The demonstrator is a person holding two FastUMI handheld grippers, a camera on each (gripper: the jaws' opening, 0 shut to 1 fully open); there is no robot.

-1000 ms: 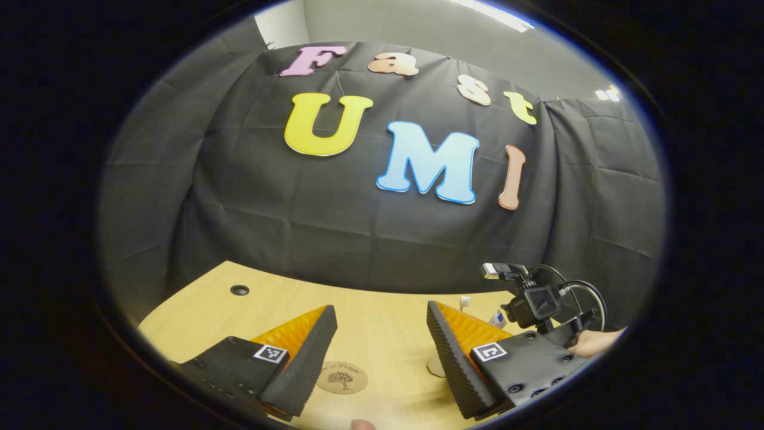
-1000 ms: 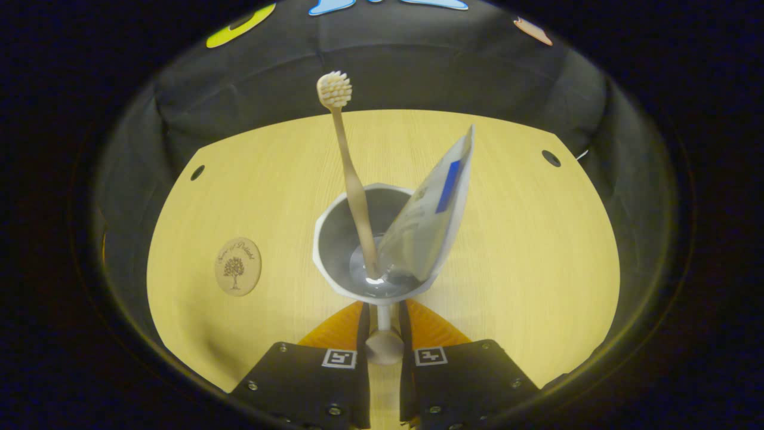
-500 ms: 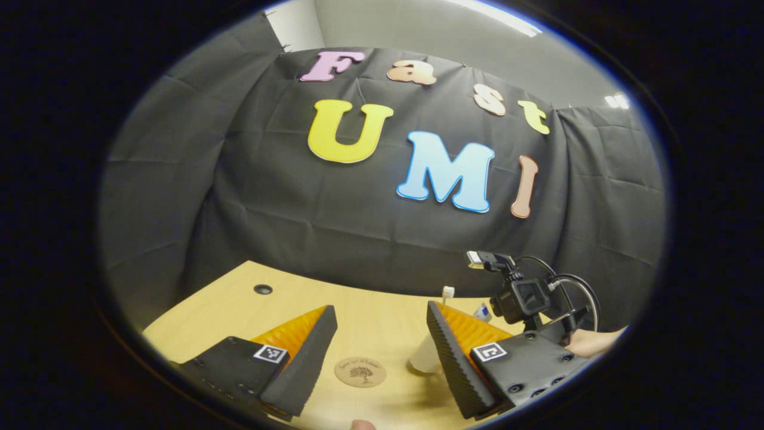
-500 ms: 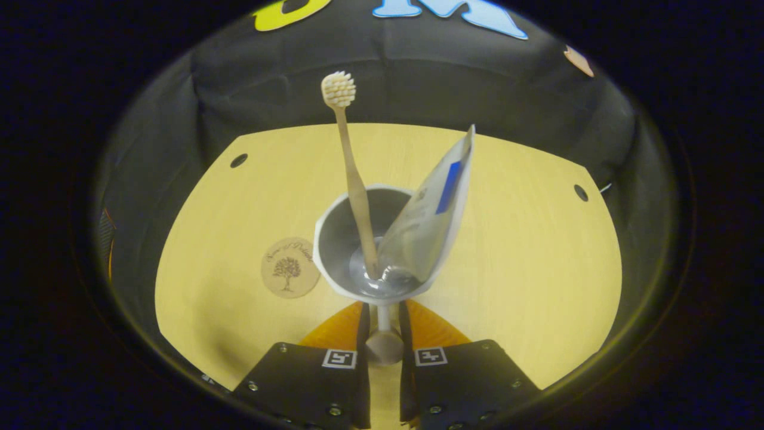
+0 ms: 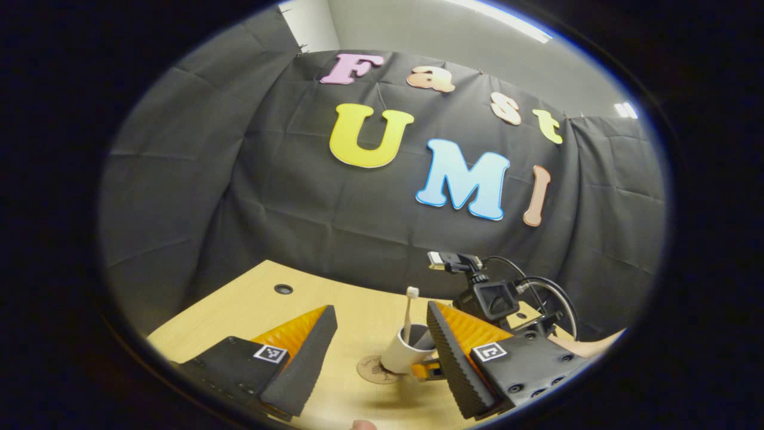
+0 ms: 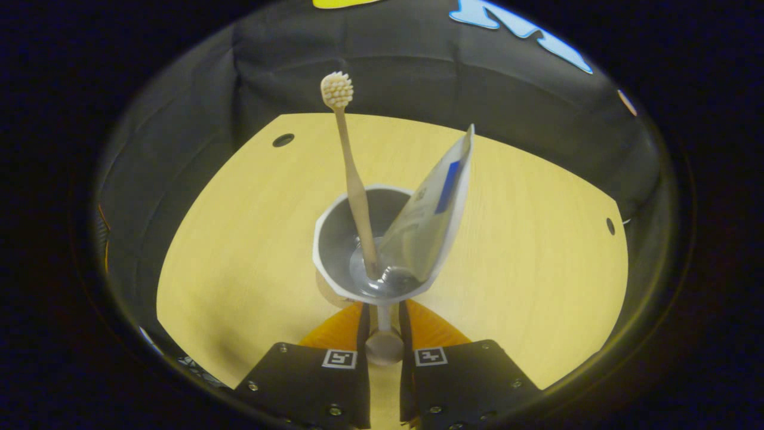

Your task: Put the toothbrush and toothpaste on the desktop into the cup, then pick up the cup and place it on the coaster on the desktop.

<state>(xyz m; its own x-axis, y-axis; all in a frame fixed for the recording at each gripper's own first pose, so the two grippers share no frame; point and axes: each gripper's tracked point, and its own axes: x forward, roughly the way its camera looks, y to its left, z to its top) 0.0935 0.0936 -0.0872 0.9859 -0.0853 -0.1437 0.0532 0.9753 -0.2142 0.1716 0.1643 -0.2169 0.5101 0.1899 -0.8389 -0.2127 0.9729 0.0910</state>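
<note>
— Where are the two tongs just now?

— The right gripper (image 6: pixel 382 325) has its fingers pressed in on the handle of the white cup (image 6: pixel 334 239), pinching it from both sides. From the right gripper view it looks steeply down into the cup's mouth. In the left gripper view that same gripper (image 5: pixel 427 370) comes in from the right with its camera on top, and a bit of the hand (image 5: pixel 588 345) holding it shows behind.

— And the left one?

— The left gripper (image 5: pixel 379 349) hangs low over the near edge of the desktop (image 5: pixel 250 304), fingers spread wide, holding nothing, pointing across the table toward the wall.

— What's in the cup?

— The toothbrush (image 6: pixel 352 179) stands nearly upright, handle end down on the bottom, bristles up and leaning slightly away. The toothpaste (image 6: pixel 430 209) sits beside it, cap end down, its flat crimped end pointing up and tilted to the right against the rim.

— Is the cup on the coaster?

— In the left gripper view the cup (image 5: pixel 403 355) tilts a little, its base at the coaster (image 5: pixel 373 370). Touching or just above, I cannot tell.
</note>
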